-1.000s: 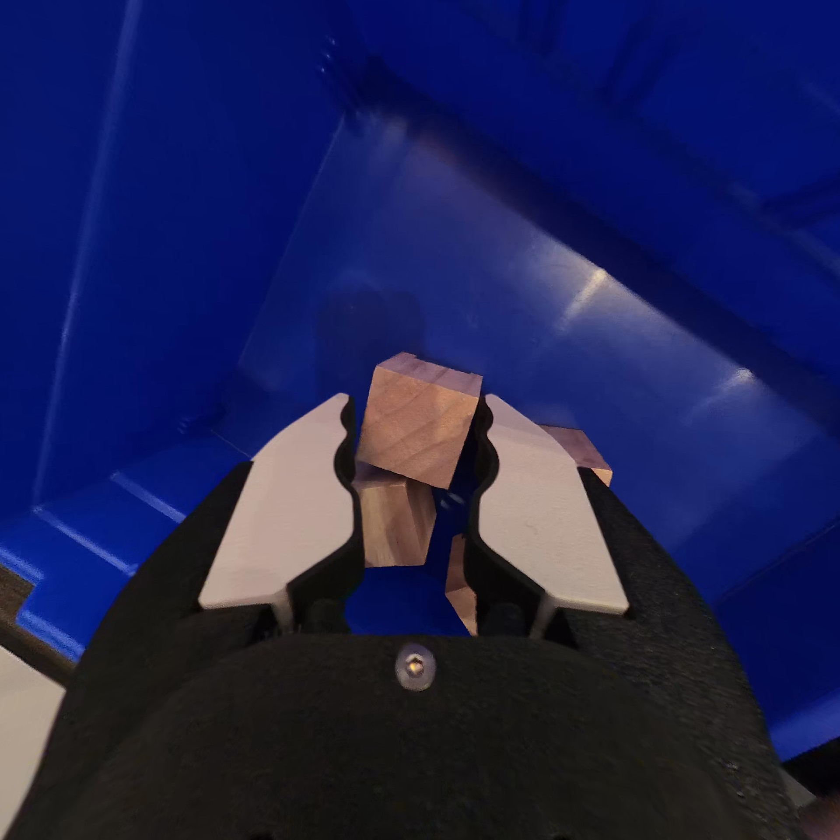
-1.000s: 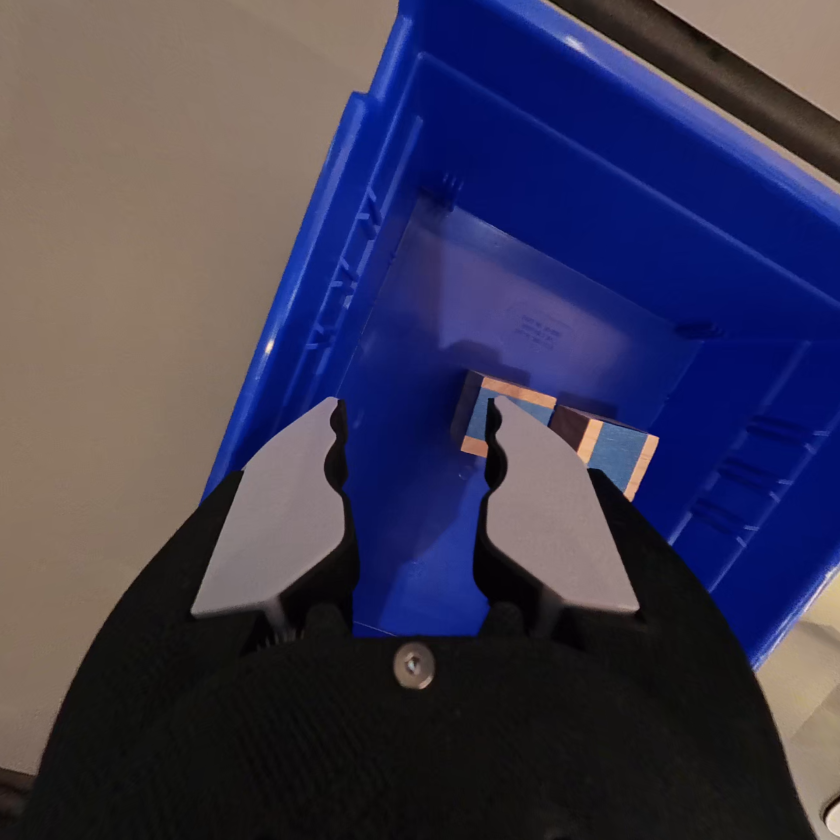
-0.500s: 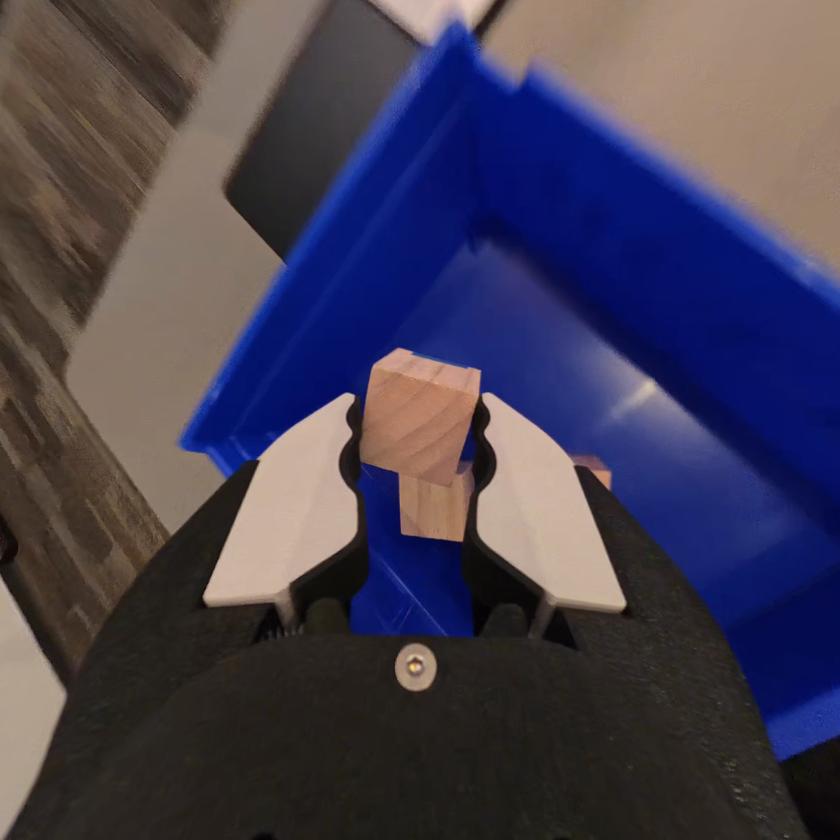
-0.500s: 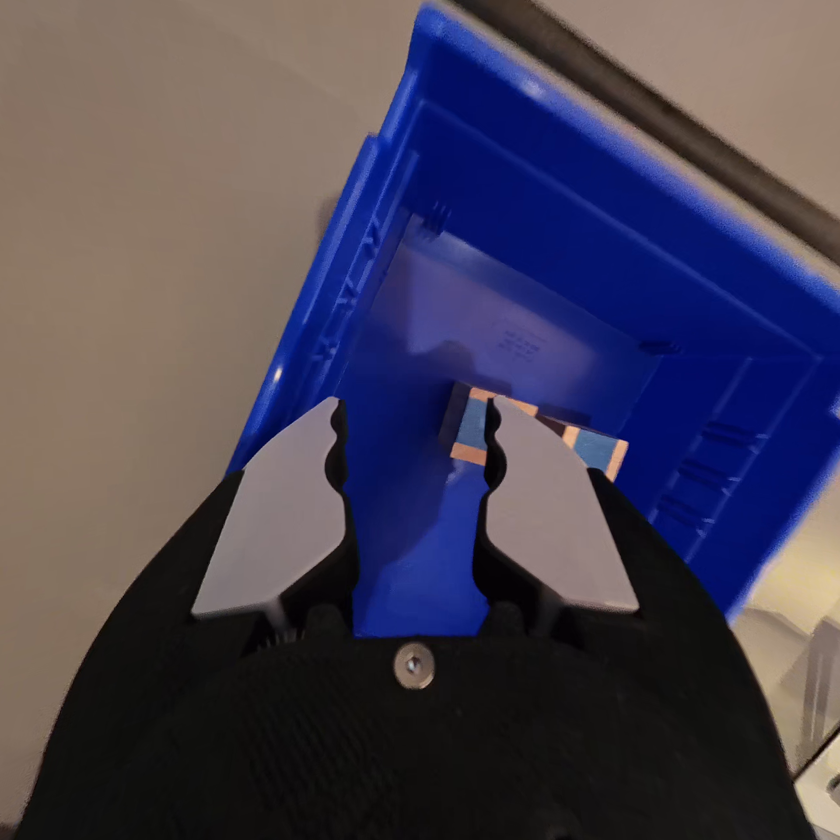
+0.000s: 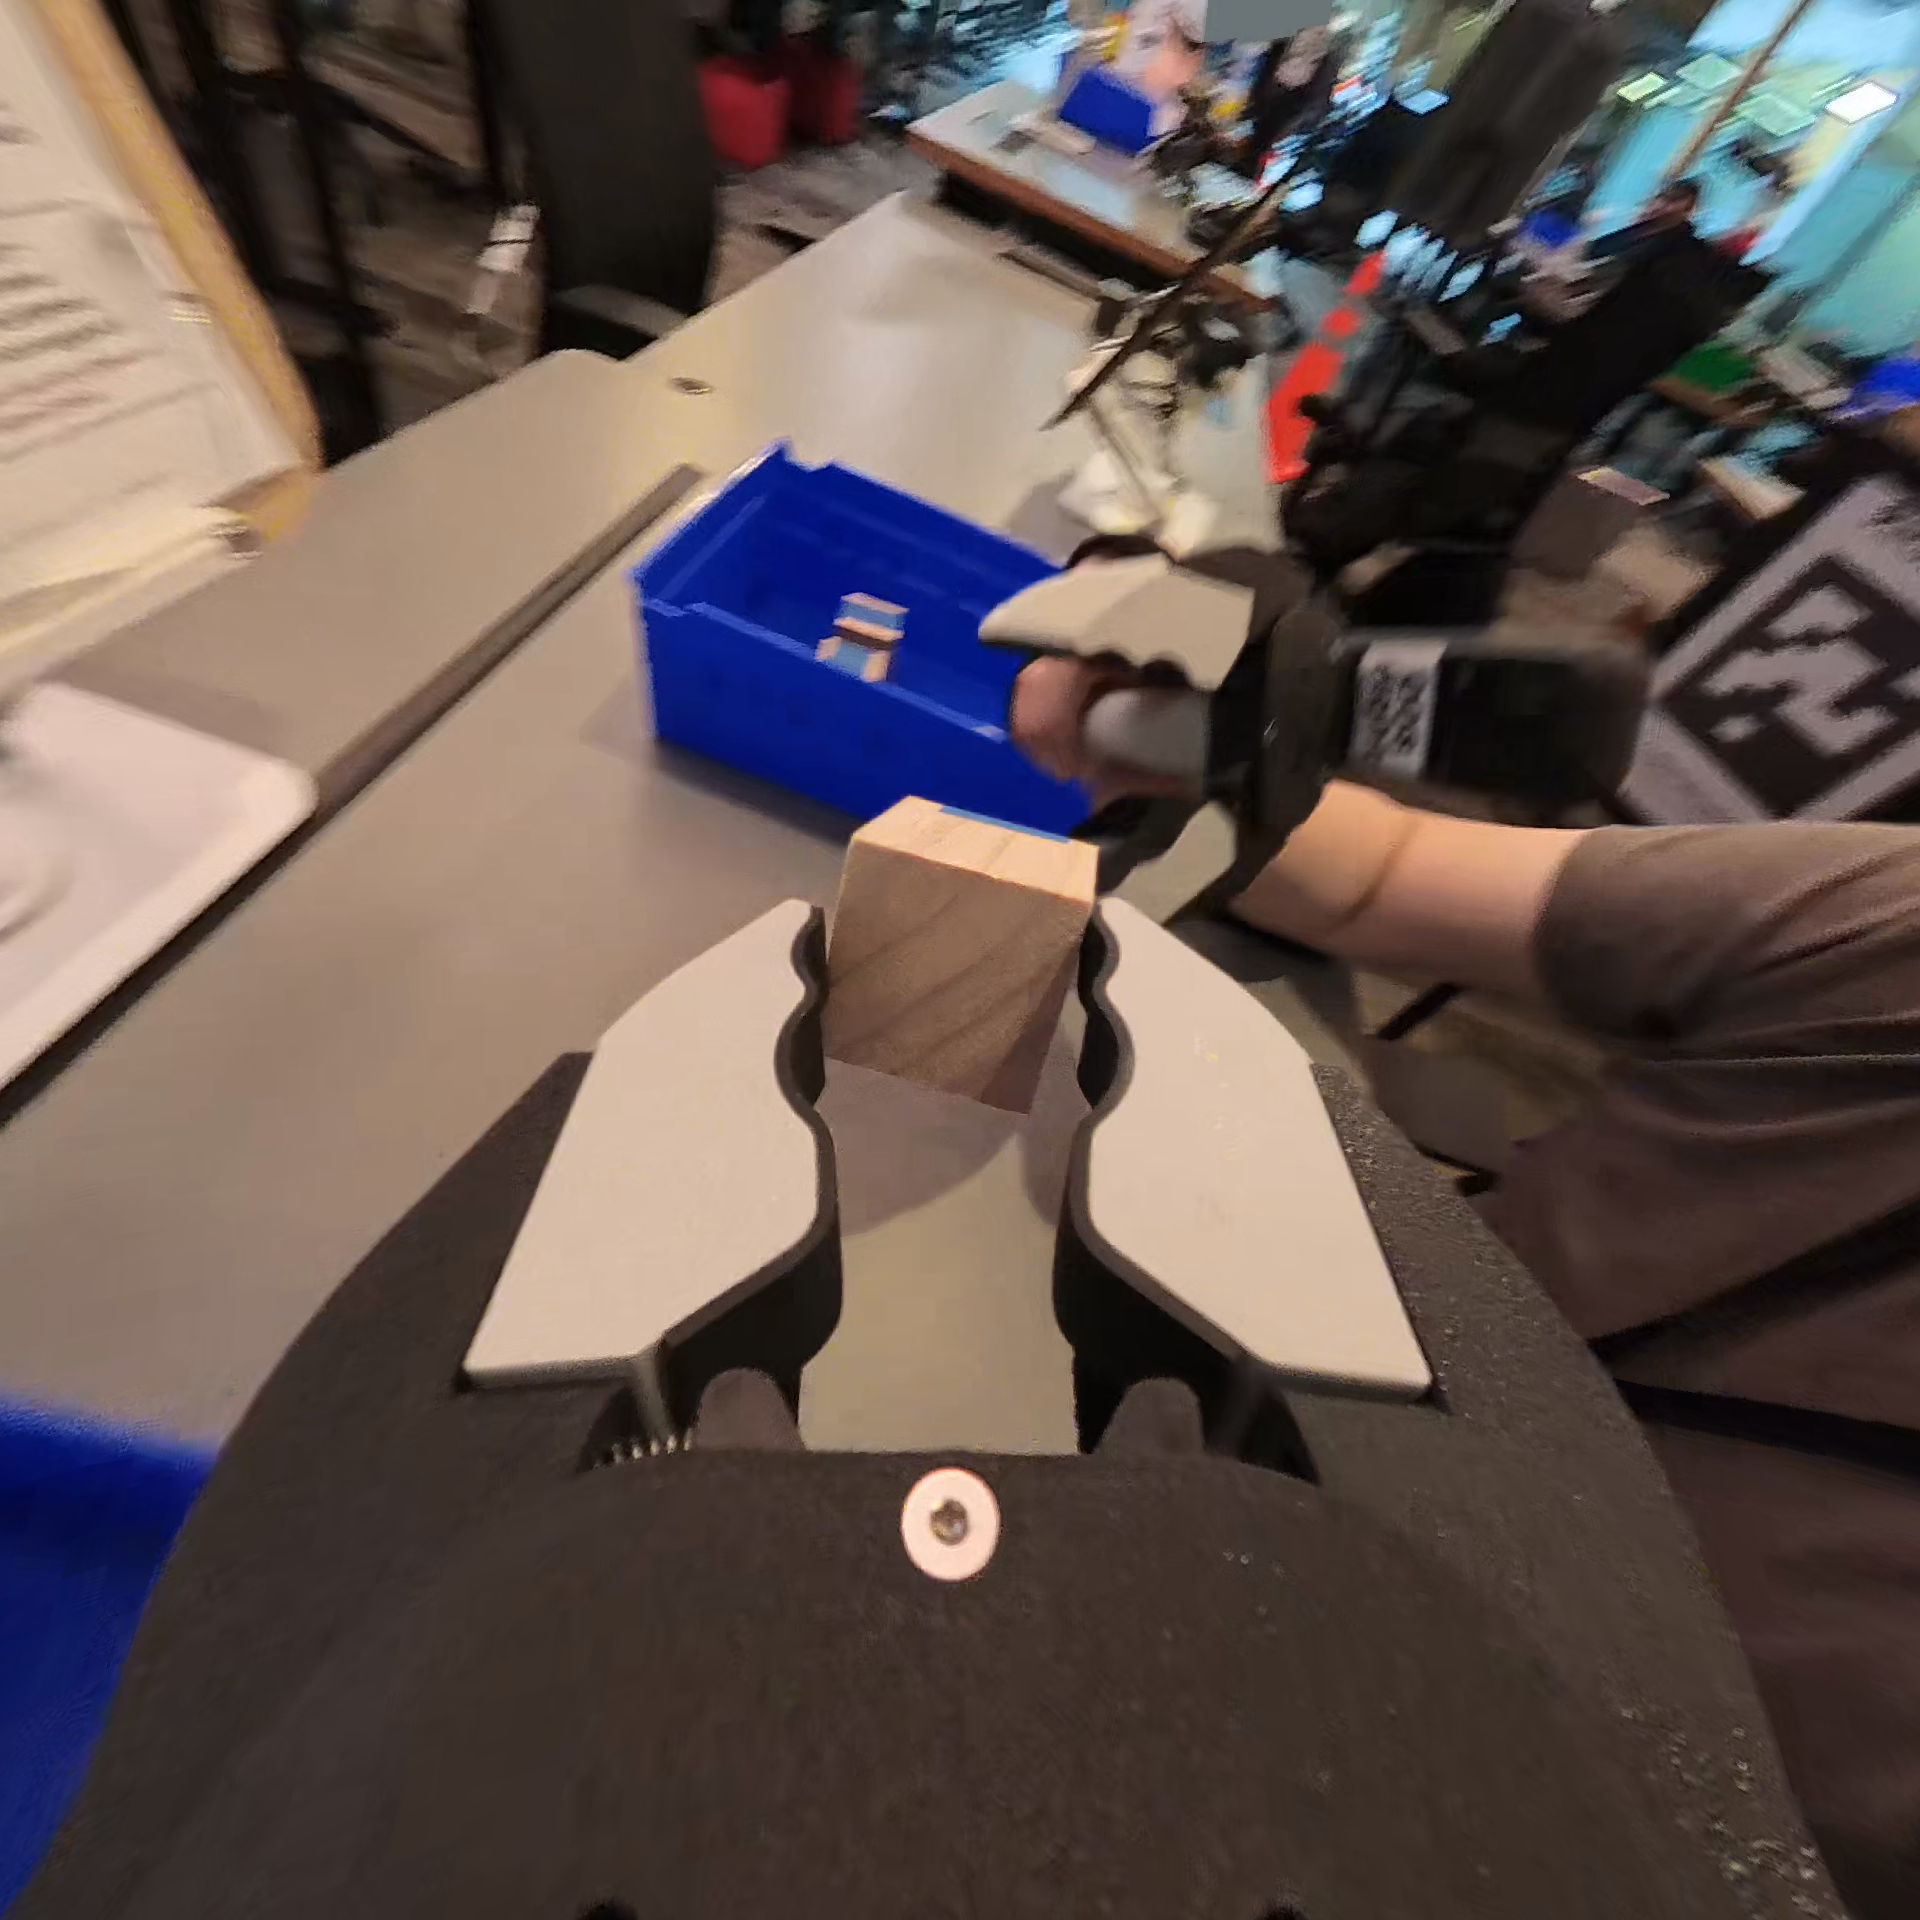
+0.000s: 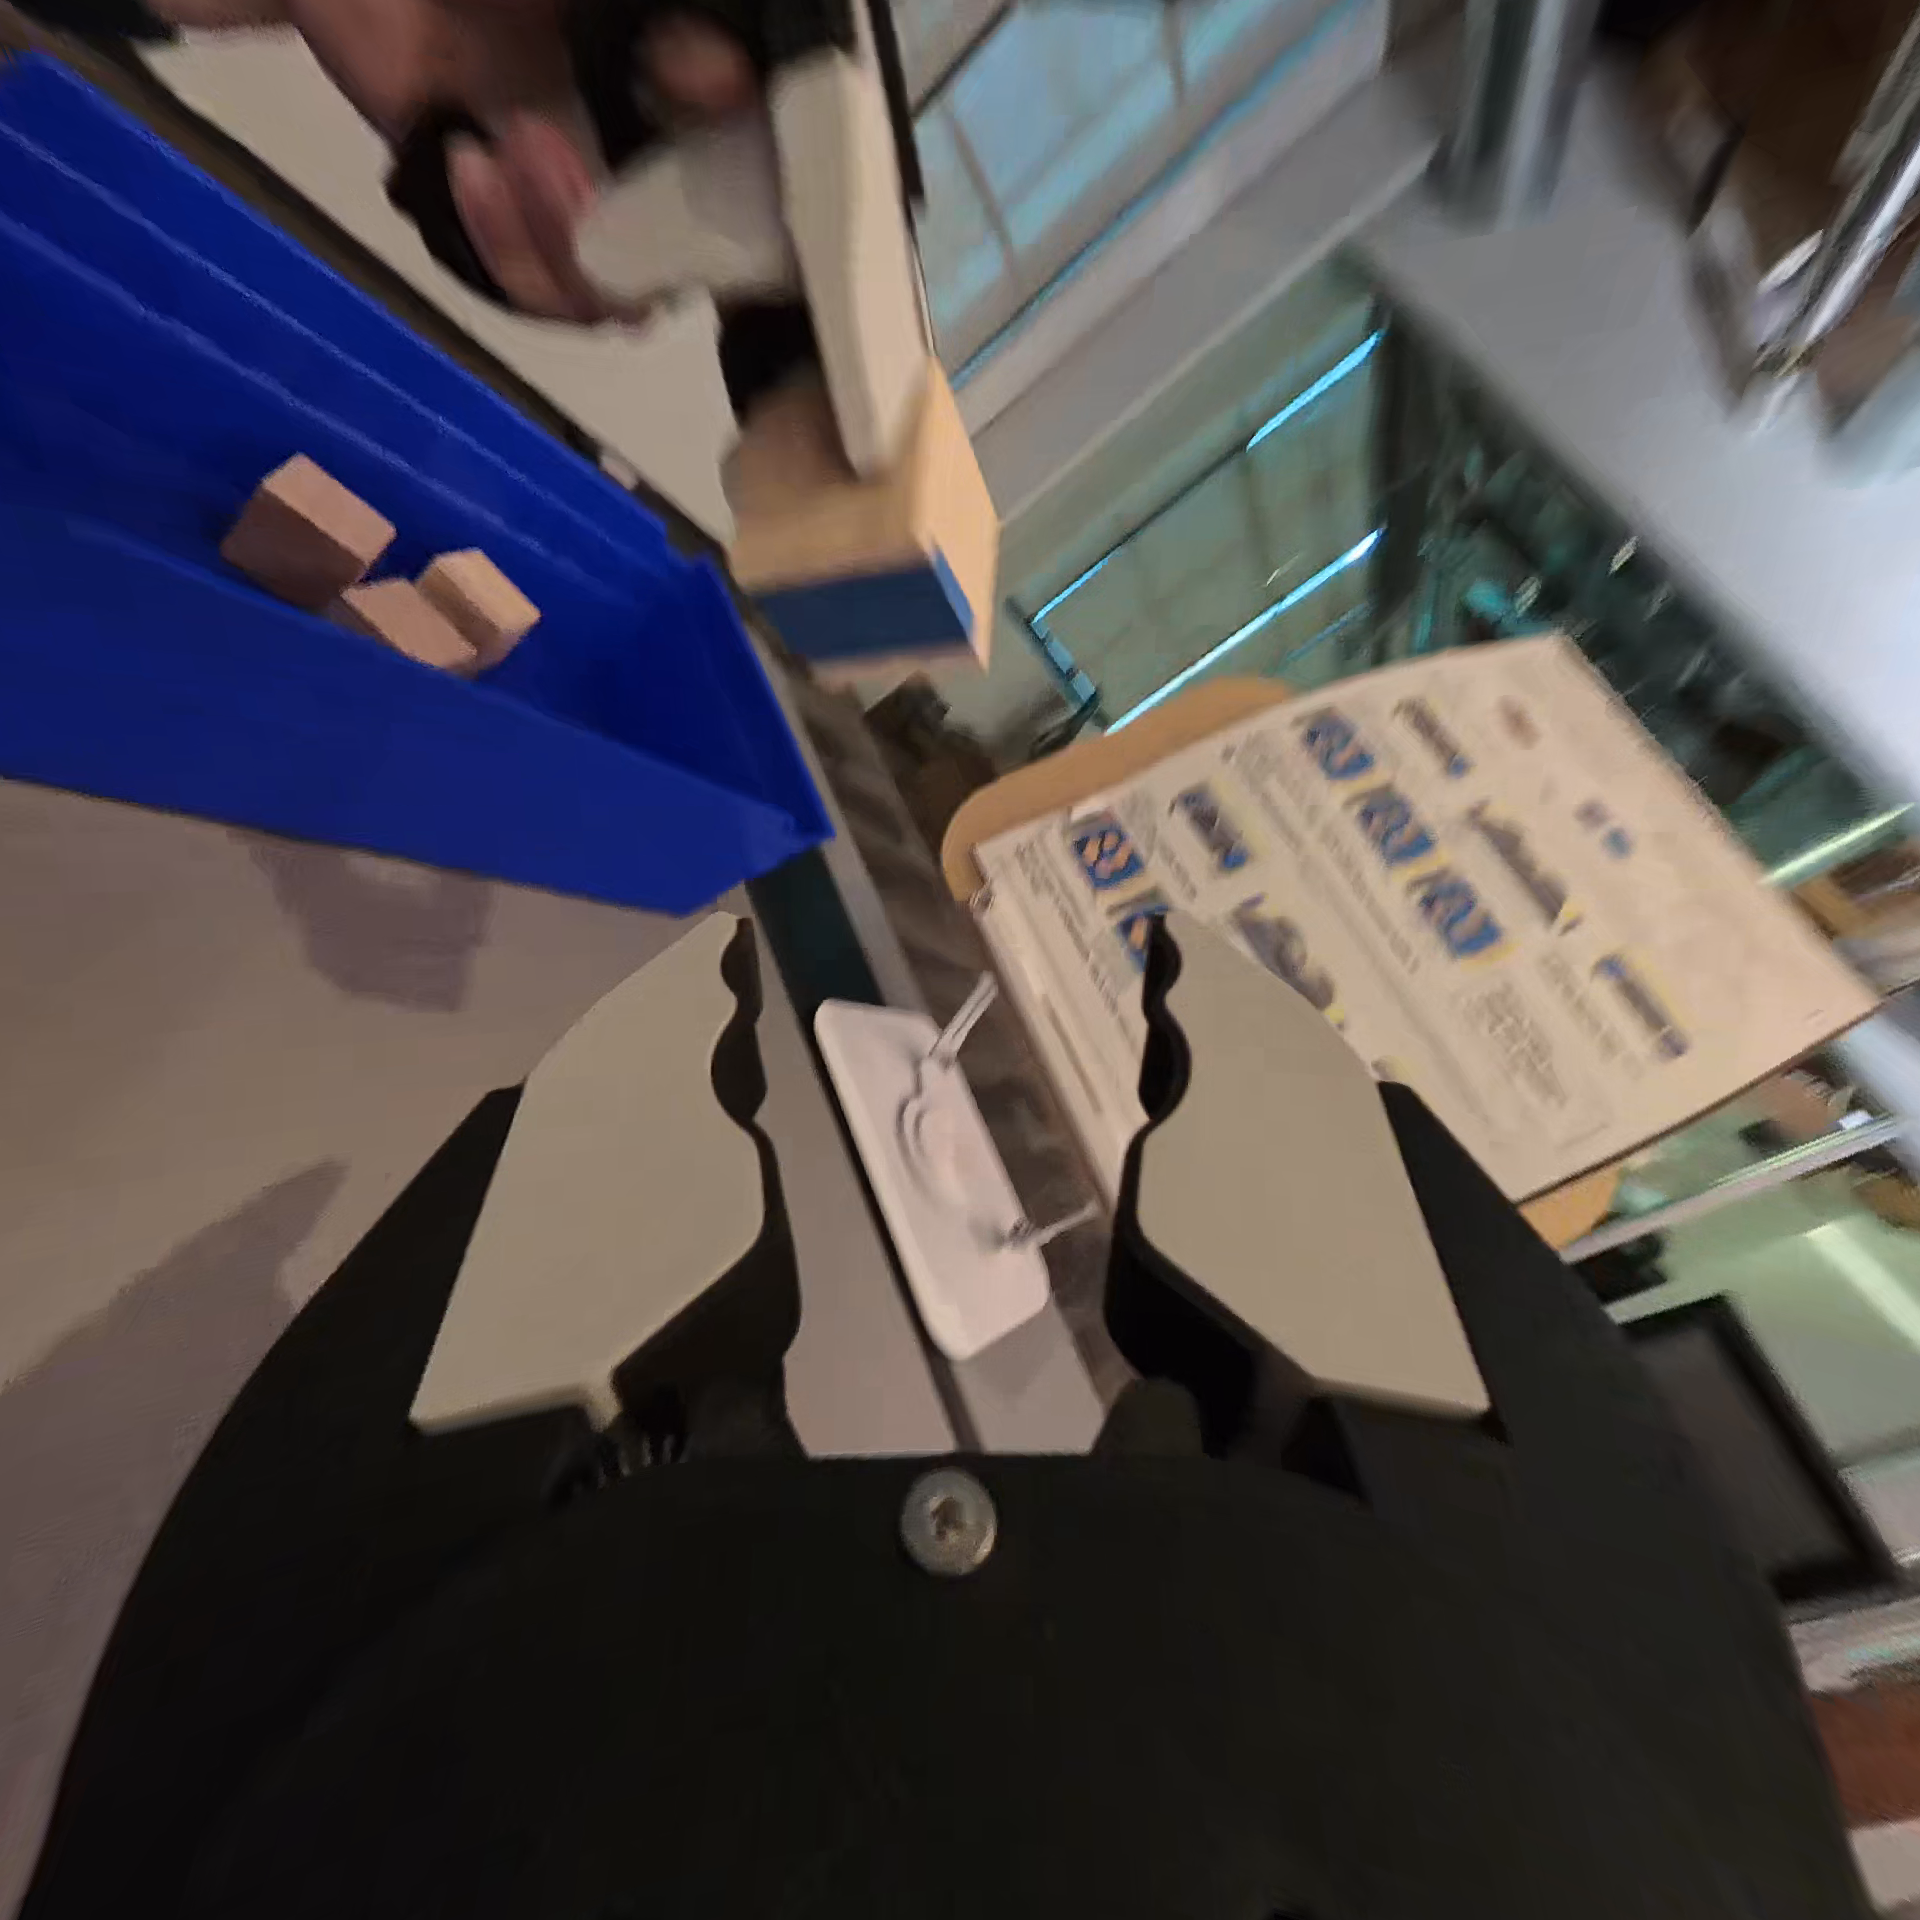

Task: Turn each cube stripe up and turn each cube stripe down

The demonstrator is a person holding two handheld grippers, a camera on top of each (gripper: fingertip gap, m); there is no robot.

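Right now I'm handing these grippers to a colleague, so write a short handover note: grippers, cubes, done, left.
Left gripper: shut on a wooden cube, lifted over the grey table, blue stripe on its far face.
Right gripper: open, nothing in it, off the table's edge.
Far blue bin: striped cubes showing their stripes.
Near blue bin: three plain-looking cubes, no stripe showing.
Done: one cube lifted out.
Left: probably set it down turned, then the rest.

No legible writing — all blurred
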